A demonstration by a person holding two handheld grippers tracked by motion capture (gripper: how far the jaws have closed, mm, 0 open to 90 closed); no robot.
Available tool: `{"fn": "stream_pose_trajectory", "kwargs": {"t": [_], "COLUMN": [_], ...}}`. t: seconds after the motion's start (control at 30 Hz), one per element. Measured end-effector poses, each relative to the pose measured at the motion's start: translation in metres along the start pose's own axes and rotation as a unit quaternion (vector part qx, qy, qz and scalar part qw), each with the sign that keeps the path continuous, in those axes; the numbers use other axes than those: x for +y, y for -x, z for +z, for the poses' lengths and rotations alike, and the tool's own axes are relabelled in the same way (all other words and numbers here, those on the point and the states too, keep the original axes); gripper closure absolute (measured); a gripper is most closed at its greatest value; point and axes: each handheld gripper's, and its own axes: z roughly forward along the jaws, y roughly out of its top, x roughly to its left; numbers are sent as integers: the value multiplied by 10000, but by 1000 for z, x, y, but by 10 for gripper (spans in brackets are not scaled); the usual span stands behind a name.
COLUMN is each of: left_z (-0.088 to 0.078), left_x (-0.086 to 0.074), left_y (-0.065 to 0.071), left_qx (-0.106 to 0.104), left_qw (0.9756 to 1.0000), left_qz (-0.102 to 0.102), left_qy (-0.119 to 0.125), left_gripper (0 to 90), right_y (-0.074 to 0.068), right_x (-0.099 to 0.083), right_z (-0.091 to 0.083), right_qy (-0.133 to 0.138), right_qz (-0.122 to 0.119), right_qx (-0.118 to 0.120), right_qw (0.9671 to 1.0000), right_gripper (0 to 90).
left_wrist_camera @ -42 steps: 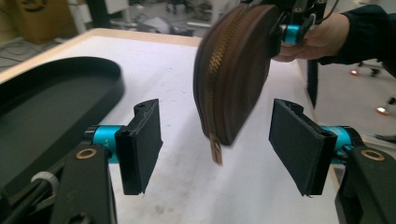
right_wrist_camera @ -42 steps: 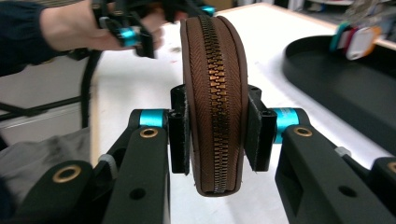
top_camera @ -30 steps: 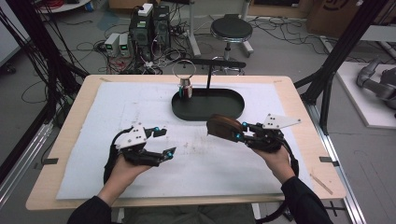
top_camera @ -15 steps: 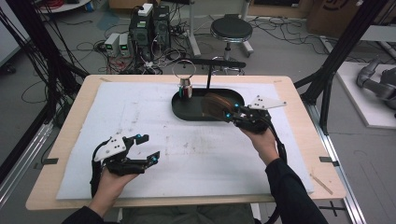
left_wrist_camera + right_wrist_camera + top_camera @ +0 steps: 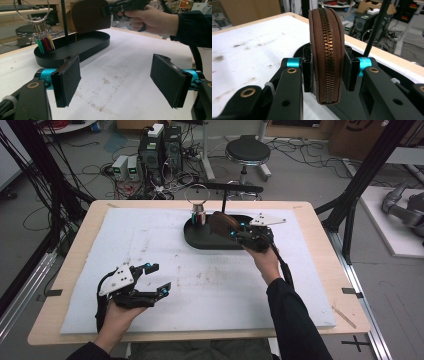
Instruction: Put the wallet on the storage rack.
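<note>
The pouch is a brown, rounded zip case, its brass zipper running up the curved edge and done up. It stands on edge between the pads of the right hand-held gripper, which pinches its two flat sides; the jaws are only as far apart as the case is thick. The person's right hand holds it in the air over the black oval tray at the far side of the desk, just beside the ring of coloured tags that stands in the tray's end. The left hand-held gripper sits near the front left of the desk, jaws spread wide with nothing between them.
</note>
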Motion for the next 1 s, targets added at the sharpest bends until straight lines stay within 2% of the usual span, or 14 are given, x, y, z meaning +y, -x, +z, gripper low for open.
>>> {"fn": "stream_pose_trajectory", "kwargs": {"t": [0.17,0.33,0.5,0.67,0.83,0.9,1.0], "left_z": [1,2,2,1,1,1,2], "left_x": [-1,-2,-2,-2,-2,-2,-2], "left_y": [1,2,1,3,2,2,2], "left_qx": [-58,-119,-130,-150,-161,-169,-171], "left_qw": [10000,9999,9999,9999,9999,9999,9999], "left_qz": [-10,-10,-23,-2,14,10,-7], "left_qy": [-6,-16,-8,-9,5,0,-2], "left_gripper": [242,242,242,242,242,242,242], "right_y": [6,9,5,10,14,15,13], "right_x": [-6,-15,-21,-26,-32,-34,-36], "right_z": [19,36,50,55,58,58,59], "right_qy": [-88,-159,-173,-108,-446,-408,-369], "right_qz": [202,299,132,336,339,406,348], "right_qx": [-104,-143,-241,-369,-586,-604,-629], "right_qw": [9997,9993,9995,9987,9967,9965,9967], "right_gripper": [681,682,681,680,680,679,674]}}
